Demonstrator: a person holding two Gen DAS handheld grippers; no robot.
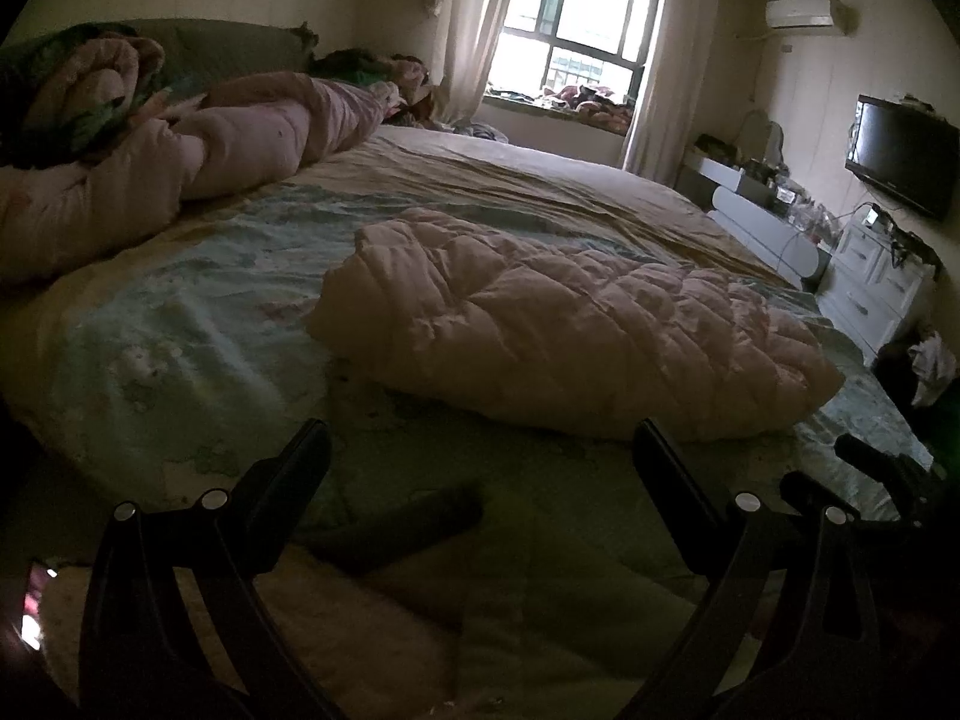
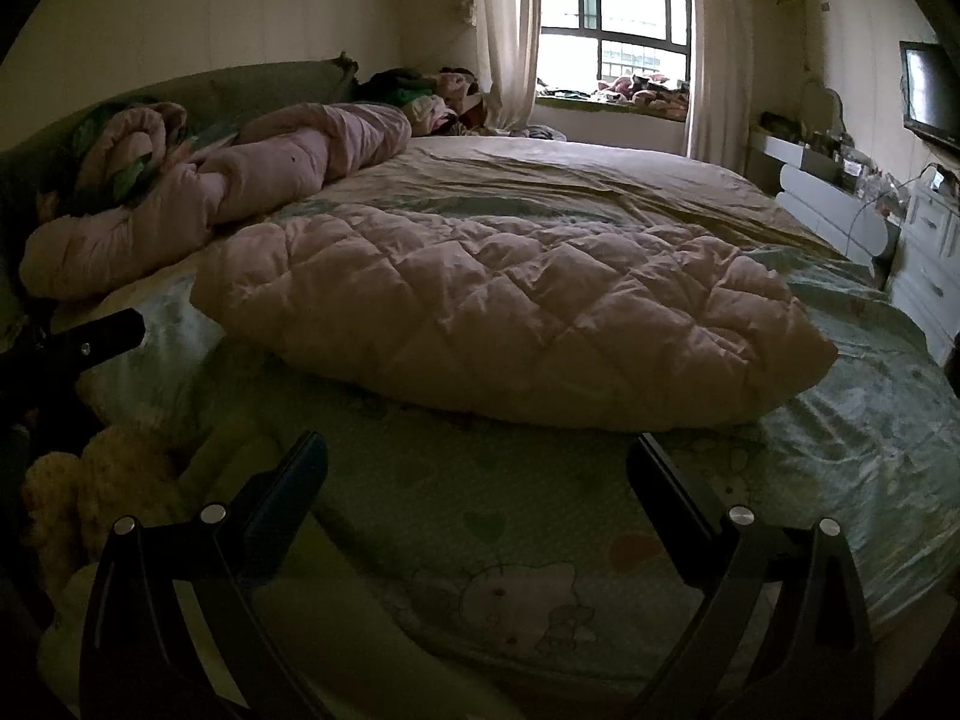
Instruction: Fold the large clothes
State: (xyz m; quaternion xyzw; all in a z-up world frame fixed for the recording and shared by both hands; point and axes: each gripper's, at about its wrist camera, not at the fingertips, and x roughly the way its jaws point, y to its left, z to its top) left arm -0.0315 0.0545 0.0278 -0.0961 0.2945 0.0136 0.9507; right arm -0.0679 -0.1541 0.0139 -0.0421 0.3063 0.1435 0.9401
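A pale pink quilted garment (image 1: 570,324) (image 2: 510,312) lies folded into a thick oblong bundle in the middle of the bed. My left gripper (image 1: 480,438) hangs open just short of its near edge, with nothing between its fingers. My right gripper (image 2: 477,450) is open too, low over the cartoon-print sheet (image 2: 528,594) right in front of the bundle, and touches nothing. The left wrist view catches a dark part of the right gripper (image 1: 870,465) at the far right. A finger of the left gripper (image 2: 102,333) shows at the left edge of the right wrist view.
A rolled pink duvet (image 1: 240,144) and heaped bedding (image 1: 78,90) line the headboard side. A dark elongated shape (image 1: 402,528) lies on the sheet under my left gripper. A yellowish plush thing (image 2: 90,480) sits at the bed's near left. White drawers (image 1: 870,282) and a TV (image 1: 900,156) stand at the right.
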